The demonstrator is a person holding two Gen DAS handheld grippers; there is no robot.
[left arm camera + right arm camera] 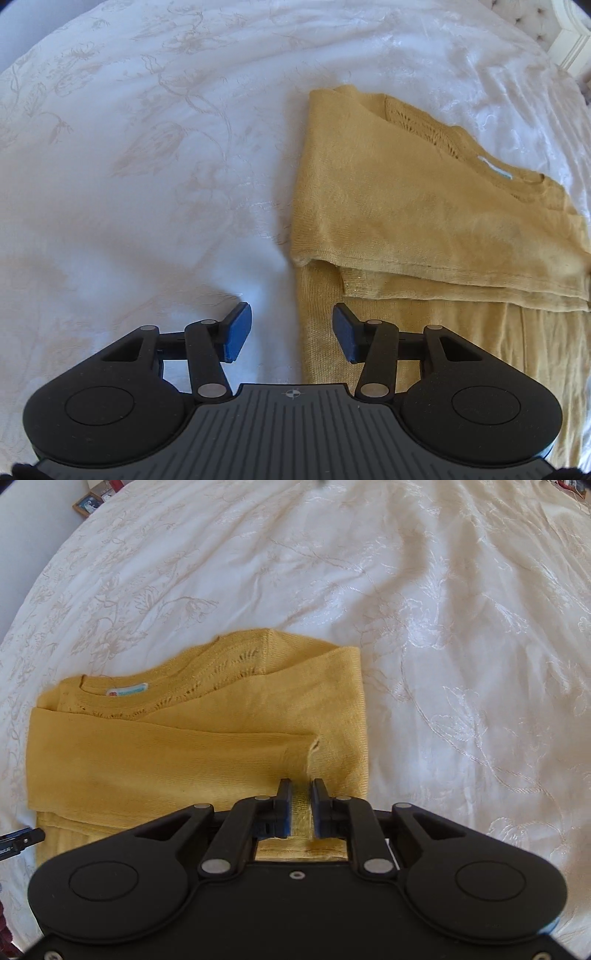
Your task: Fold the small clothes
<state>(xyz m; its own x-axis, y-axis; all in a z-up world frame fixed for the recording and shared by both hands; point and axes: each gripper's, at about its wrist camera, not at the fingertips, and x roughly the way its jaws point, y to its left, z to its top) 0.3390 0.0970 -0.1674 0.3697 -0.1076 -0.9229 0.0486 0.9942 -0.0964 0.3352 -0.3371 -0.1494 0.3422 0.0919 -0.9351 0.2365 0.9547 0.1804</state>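
A small mustard-yellow knit sweater (424, 206) lies on the bed, its sleeves folded across the body and its neck label showing. My left gripper (291, 334) is open and empty, low over the sweater's left edge near the hem. In the right wrist view the sweater (177, 753) lies ahead and to the left. My right gripper (302, 805) is shut on a fold of the sweater's fabric near its lower right edge.
A white bedspread (129, 166) with a pale floral pattern covers the bed and shows wrinkled in the right wrist view (461, 646). A tufted headboard (565, 33) is at the far right. A framed picture (86, 505) is beyond the bed's far left.
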